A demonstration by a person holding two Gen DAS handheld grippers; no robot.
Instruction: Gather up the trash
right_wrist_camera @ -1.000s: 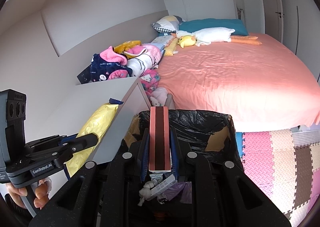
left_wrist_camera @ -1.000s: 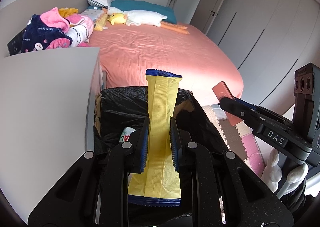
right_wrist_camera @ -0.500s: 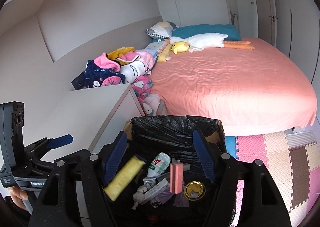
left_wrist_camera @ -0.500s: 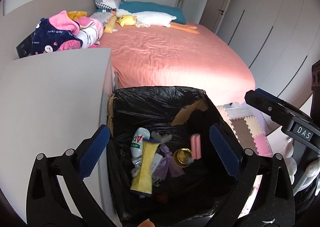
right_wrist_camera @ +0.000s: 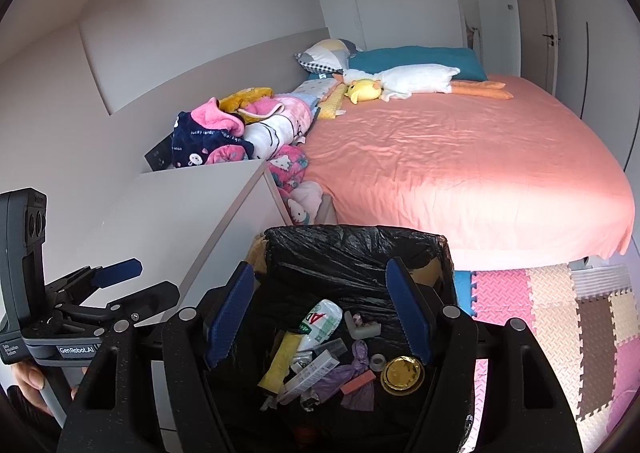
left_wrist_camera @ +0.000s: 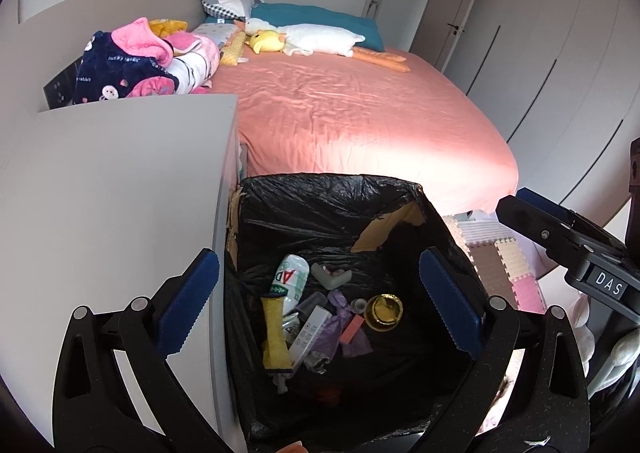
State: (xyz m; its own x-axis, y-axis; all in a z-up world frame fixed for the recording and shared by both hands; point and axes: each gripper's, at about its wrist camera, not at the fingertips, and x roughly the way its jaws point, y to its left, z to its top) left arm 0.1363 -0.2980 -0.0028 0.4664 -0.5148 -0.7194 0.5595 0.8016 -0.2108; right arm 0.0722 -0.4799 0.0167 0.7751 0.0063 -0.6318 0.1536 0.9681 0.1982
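Both grippers have let go: the yellow wrapper (left_wrist_camera: 275, 337) that the left gripper (left_wrist_camera: 318, 307) pinched a second ago and the pink block (left_wrist_camera: 352, 333) that the right gripper (right_wrist_camera: 320, 315) held now lie in the bin (left_wrist_camera: 320, 197). Jaws on both have just been opening and stand spread with nothing between them, the left pair wider.

From the left wrist view, a grey cabinet (left_wrist_camera: 120, 193) fills nine o'clock, touching the bin's left side. Inside the black-lined bin, the wrapper lies toward seven o'clock, a white bottle (left_wrist_camera: 291, 283) just above it, a white box (left_wrist_camera: 310, 333) beside it, the pink block at centre on purple plastic (left_wrist_camera: 340, 327), and a gold lid (left_wrist_camera: 385, 307) at three o'clock. The bed (left_wrist_camera: 360, 125) spreads at twelve o'clock.
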